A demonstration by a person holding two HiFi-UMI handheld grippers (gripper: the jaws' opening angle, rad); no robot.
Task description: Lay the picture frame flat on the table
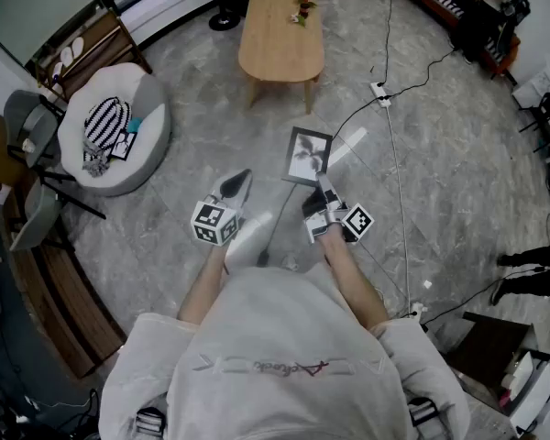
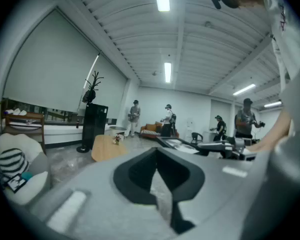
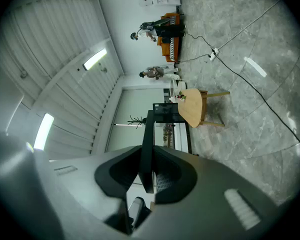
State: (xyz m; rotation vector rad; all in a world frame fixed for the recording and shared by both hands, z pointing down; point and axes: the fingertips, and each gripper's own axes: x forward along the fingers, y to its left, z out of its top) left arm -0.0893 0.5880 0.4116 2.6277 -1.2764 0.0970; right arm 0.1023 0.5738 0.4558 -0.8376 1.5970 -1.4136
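We see the picture frame [image 1: 308, 157] with a matt black moulding and a smooth, faintly glossy face. The right gripper [image 1: 323, 189] and left gripper [image 1: 239, 182] both read as matt grey plastic with dull black pads. The table [image 1: 280, 35] is pale wood with a smooth satin top, the floor [image 1: 440, 172] looks like polished grey stone that throws back the ceiling lights, and we take the round seat [image 1: 156, 122] for soft pale cloth, with a striped fabric [image 1: 105, 122] lying on it.
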